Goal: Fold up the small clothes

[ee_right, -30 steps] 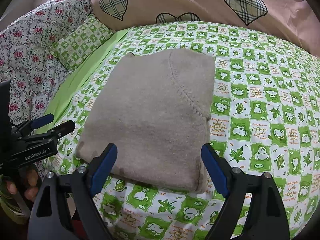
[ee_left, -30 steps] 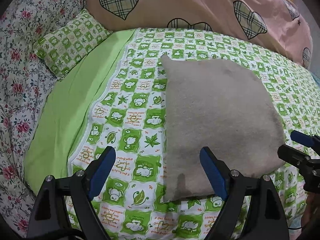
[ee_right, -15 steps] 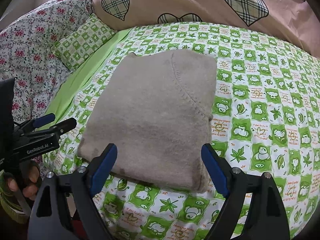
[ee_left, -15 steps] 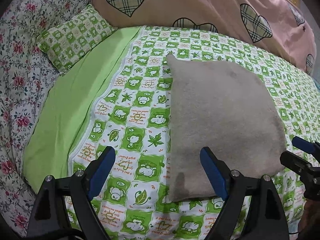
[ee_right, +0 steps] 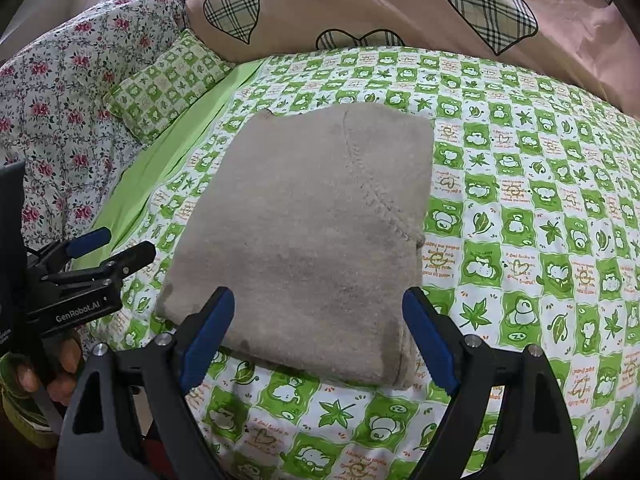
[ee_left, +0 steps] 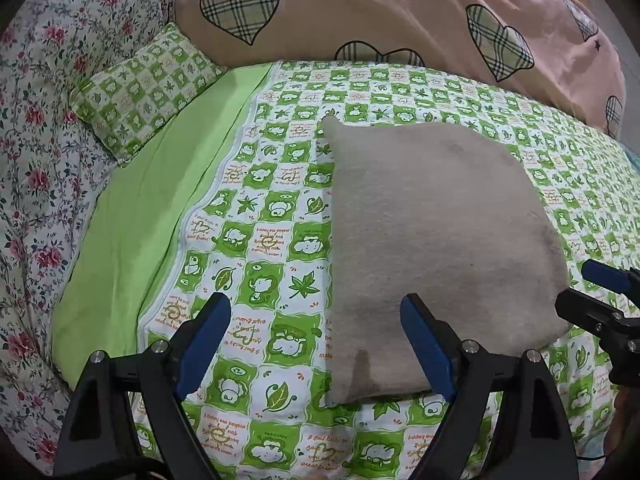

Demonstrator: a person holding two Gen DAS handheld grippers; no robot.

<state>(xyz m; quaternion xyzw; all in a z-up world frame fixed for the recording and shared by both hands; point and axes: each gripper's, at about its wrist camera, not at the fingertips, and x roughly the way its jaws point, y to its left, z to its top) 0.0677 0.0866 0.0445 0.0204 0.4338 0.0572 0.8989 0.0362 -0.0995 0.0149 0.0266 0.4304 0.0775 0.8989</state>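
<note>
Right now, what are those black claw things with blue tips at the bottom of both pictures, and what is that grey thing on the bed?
Those claws are grippers, a bit like big tongs. There is no robot here: a person holds one in each hand, and each has a little camera looking out between its two fingers. So one picture is seen from the left gripper and the other from the right gripper. In the right gripper's picture you can spot the person's hand holding the other one at the left edge.

The grey thing is a folded grey garment, soft and fuzzy, lying flat on the green checked bedsheet. Behind it are a small green pillow, a flowery blanket and a pink quilt with hearts.

Both grippers are open and hold nothing.
</note>
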